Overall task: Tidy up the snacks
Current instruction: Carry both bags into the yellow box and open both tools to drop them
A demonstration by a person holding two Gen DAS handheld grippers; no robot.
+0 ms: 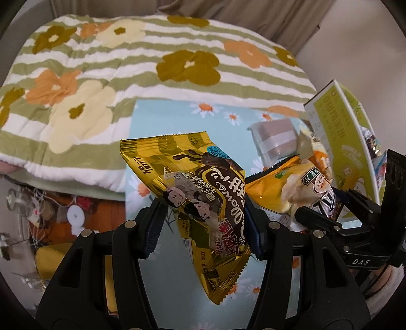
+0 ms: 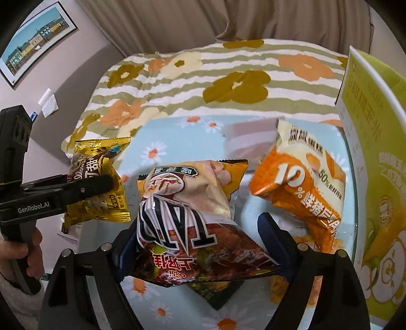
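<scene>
Between the left gripper's (image 1: 203,226) fingers, a clamped gold snack bag (image 1: 192,182); right gripper (image 2: 200,243) clamps the chip bag (image 2: 187,218).

bed: floral striped quilt (image 1: 106,83) | wall: framed picture (image 2: 35,40) | curtain (image 2: 203,22) beige

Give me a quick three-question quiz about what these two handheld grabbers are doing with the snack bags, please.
1. True or false: the left gripper holds a gold snack bag.
2. What large letters show on the bag in the right gripper?
3. Which bag lies free on the daisy-print cloth? A) orange bag B) gold bag C) blue bag

Key
1. True; its jaws are closed on the bag.
2. TATO.
3. A, beside the green carton.
</scene>
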